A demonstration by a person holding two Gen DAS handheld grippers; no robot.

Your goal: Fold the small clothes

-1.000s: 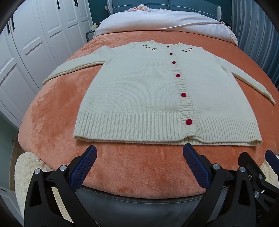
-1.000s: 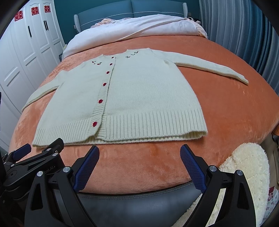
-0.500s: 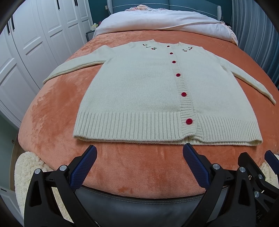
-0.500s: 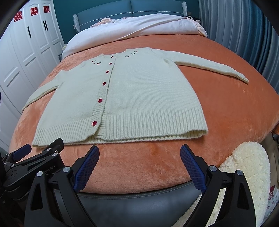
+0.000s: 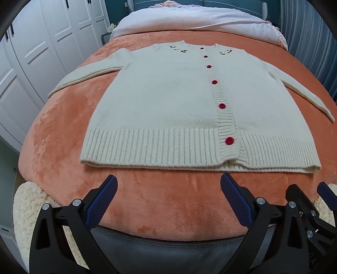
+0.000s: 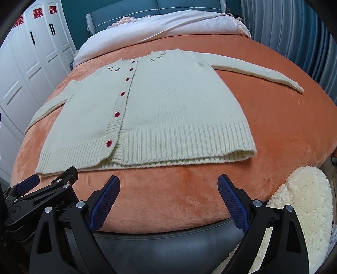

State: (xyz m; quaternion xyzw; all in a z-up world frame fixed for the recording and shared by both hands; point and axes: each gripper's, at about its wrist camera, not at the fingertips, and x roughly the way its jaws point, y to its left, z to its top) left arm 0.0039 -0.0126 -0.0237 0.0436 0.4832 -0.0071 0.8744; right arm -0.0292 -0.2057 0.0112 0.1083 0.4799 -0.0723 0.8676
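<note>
Cardigan (image 5: 168,105) lies flat, buttoned, front up on the orange bed blanket (image 5: 52,137), sleeves out to left & right, hem at the near edge. Nothing's changed over the last sec: no shift in the knit, both claws same spot. Left claw (image 5: 168,187) & right claw (image 6: 168,185) spread wide, empty, hanging just short of the hem. Folding not begun, prob. sleeves first.

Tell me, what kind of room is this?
Most likely a bedroom. The cream cardigan lies spread on a bed with an orange blanket, a white duvet is bunched against a padded teal headboard, and white wardrobe doors line one side.
</note>
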